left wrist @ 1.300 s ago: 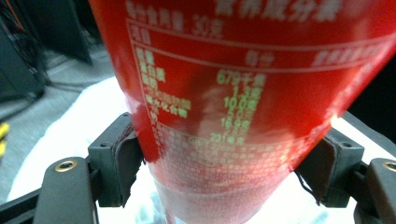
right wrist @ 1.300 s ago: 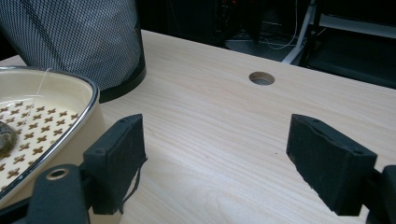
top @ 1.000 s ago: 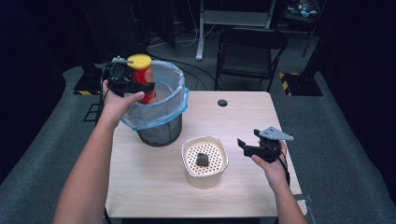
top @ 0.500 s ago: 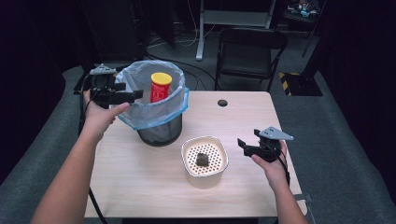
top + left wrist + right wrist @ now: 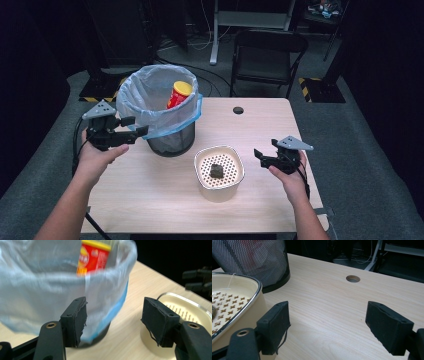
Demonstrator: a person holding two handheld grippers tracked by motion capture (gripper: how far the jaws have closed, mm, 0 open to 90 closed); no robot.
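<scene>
red canister [image 5: 178, 95] is standing tilted in the lined bin [image 5: 159, 116]
left gripper [image 5: 134, 127] is hovering beside it, jaws apart, gripping nothing.

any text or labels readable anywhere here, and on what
Nothing can be read for certain.
Red and yellow can in the lined bin: it carries a logo and small print, too blurred to make out.
Cream perforated container: no text on it.
</scene>
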